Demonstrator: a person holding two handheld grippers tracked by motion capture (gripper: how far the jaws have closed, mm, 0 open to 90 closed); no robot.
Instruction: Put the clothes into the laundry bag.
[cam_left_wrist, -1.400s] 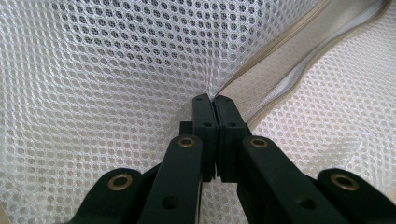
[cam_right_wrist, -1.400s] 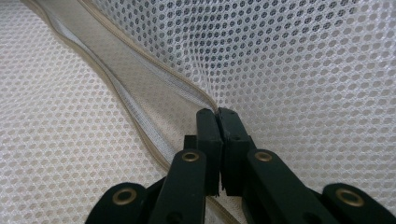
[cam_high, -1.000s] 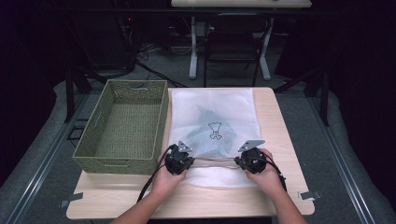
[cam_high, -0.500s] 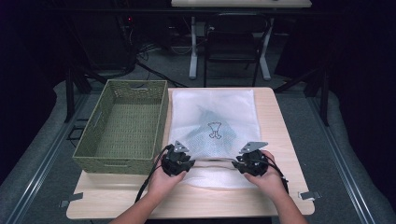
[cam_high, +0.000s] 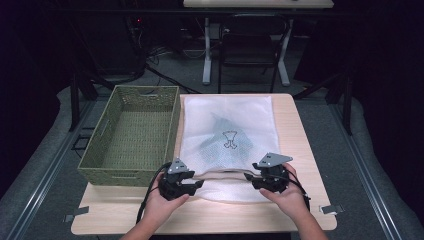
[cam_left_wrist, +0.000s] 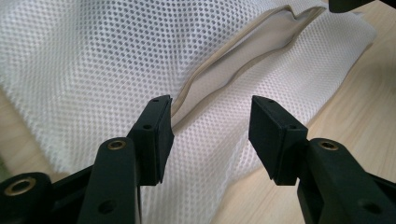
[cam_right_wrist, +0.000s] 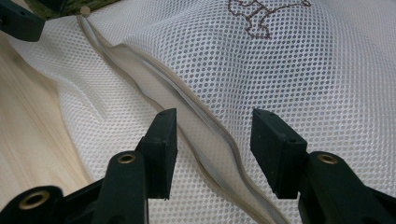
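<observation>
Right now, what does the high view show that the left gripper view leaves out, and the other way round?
The high view takes in the green woven basket left of the white mesh bag, the dark figure stitched on the bag, both hands, and the right gripper. The left gripper view gives the close detail: the left gripper open, its jaws straddling the beige seam along the bag's gaping near edge. Both share the mesh bag, the wooden table and the left gripper.

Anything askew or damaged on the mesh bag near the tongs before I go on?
No damage visible. The white mesh laundry bag lies flat on the wooden table; only its beige-edged opening gapes and ripples near the open left tongs and right tongs.
</observation>
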